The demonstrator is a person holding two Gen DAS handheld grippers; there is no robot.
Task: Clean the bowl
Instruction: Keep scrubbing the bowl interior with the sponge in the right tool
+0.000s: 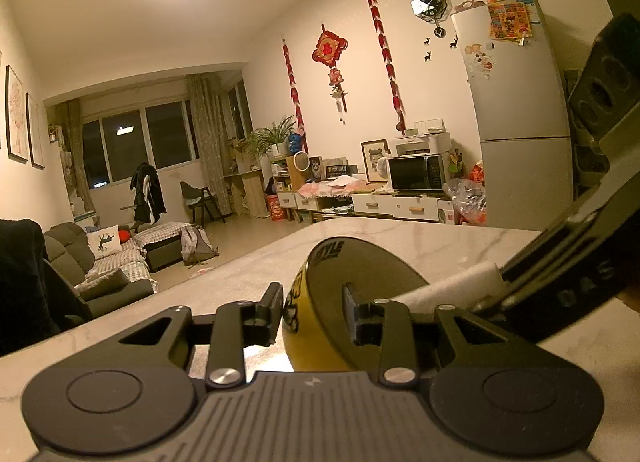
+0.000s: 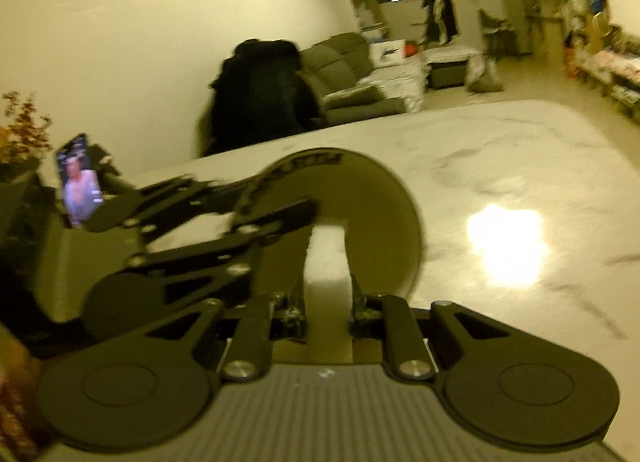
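A yellow bowl [image 1: 360, 262] with a black inside lies tipped on its side on the marble table [image 1: 440, 234]. My left gripper [image 1: 314, 310] is shut on its rim, one finger outside on the yellow wall and one inside. From the right, my right gripper [image 1: 500, 286] reaches in, shut on a white sponge [image 1: 452, 284]. The right wrist view is blurred. It shows the sponge [image 2: 326, 258] clamped in the right gripper [image 2: 328, 298], its far end against the bowl's dark inside [image 2: 380, 202]. The left gripper [image 2: 260, 202] holds the rim at the left.
A phone [image 2: 78, 182] with a lit screen stands at the table's left edge, beside a potted plant [image 2: 20, 130]. A dark coat [image 2: 260, 94] hangs behind the table's far edge. Bare tabletop [image 2: 500, 150] spreads to the right of the bowl, with a bright light reflection.
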